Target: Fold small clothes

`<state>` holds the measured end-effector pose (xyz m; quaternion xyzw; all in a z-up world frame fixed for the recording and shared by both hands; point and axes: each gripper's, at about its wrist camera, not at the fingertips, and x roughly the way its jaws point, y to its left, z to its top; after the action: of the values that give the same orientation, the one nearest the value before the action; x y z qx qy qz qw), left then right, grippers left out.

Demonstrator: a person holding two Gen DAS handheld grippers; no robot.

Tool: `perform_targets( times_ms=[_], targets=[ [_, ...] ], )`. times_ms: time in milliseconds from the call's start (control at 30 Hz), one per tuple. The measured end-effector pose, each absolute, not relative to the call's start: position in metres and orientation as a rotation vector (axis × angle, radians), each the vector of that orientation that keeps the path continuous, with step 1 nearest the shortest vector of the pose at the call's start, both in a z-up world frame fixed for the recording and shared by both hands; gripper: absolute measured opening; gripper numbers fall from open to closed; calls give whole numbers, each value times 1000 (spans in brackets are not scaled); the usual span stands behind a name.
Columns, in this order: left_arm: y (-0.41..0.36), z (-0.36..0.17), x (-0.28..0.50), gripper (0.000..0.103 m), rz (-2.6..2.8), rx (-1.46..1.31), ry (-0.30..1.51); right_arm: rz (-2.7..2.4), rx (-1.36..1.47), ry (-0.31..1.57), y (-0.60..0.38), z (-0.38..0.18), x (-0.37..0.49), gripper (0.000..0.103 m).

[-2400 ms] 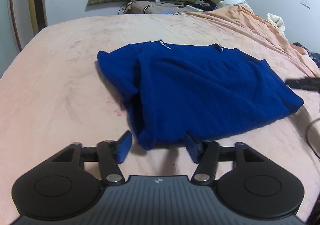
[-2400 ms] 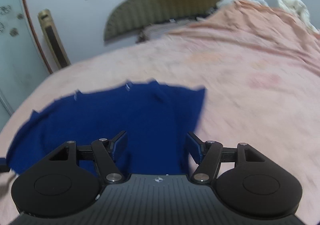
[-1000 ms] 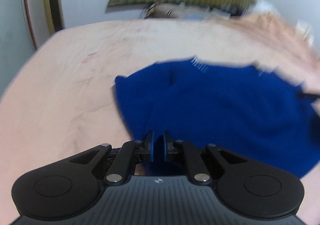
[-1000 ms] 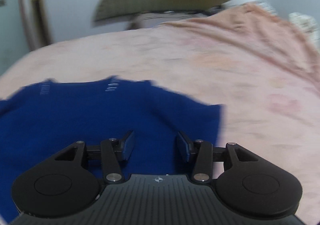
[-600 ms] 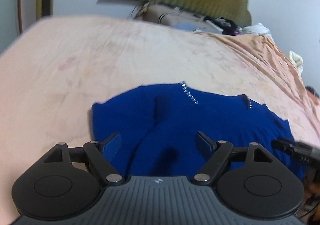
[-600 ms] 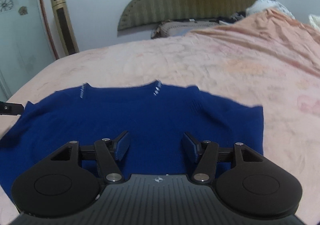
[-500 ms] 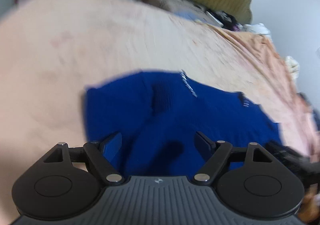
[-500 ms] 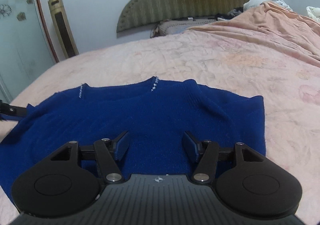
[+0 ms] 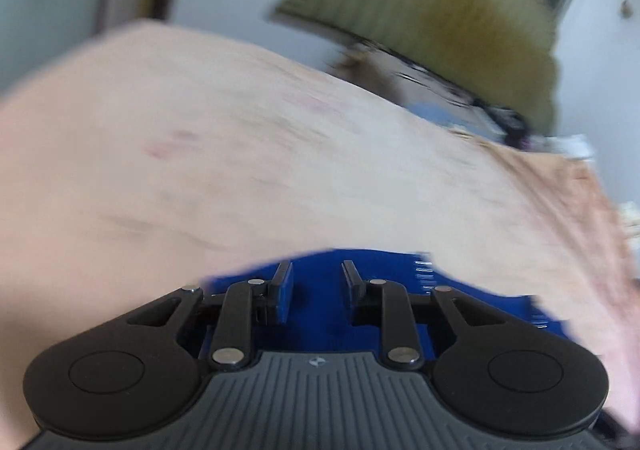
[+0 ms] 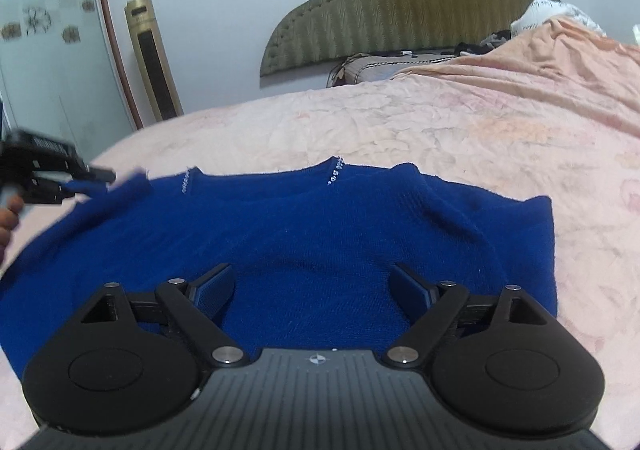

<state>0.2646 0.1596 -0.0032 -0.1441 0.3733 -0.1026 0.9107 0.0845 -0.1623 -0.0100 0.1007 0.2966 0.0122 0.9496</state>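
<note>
Blue sweater (image 10: 304, 246): left edge lifted, blurred.
Left gripper (image 9: 316, 282): closing, pinching that edge.
Right gripper (image 10: 312, 286): spread wide, opening.
Bed (image 10: 500, 130): pink cover.

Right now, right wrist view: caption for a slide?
Open right gripper above blue sweater on pink bedspread; left gripper at its sleeve.

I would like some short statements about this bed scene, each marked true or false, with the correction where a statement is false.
1. A dark blue knitted sweater lies on the pink bedsheet. True.
2. The right gripper is shut on the sweater. False: its jaws stand wide apart above it, having just opened further, and pinch nothing.
3. The padded headboard is red. False: it is olive green.
4. Small shiny beads mark the sweater's neckline. True.
</note>
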Motion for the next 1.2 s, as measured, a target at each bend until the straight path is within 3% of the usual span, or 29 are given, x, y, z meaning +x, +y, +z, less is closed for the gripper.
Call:
perform_targets(
  times_ms=[167, 333, 467, 633, 700, 733, 933, 1200],
  targets=[
    [138, 24, 208, 25, -315, -85, 647, 47, 269, 583, -170, -11, 82, 87],
    [88, 3, 195, 26, -287, 210, 715, -46, 283, 522, -173, -5, 70, 86],
    [86, -12, 190, 25, -221, 186, 740, -242, 143, 626, -167, -7, 74, 86],
    [78, -11, 174, 29, -183, 225, 724, -268, 110, 598, -154, 9, 56, 89],
    [75, -11, 166, 33, -166, 229, 722, -223, 114, 583, -147, 15, 47, 94],
    [76, -13, 162, 40, -156, 227, 721, -199, 112, 583, -142, 16, 43, 97],
    [82, -22, 139, 64, -99, 208, 690, -211, 54, 665, -132, 0, 42, 100],
    [87, -34, 123, 77, -42, 180, 594, -184, 23, 725, -127, -13, 47, 103]
  ],
)
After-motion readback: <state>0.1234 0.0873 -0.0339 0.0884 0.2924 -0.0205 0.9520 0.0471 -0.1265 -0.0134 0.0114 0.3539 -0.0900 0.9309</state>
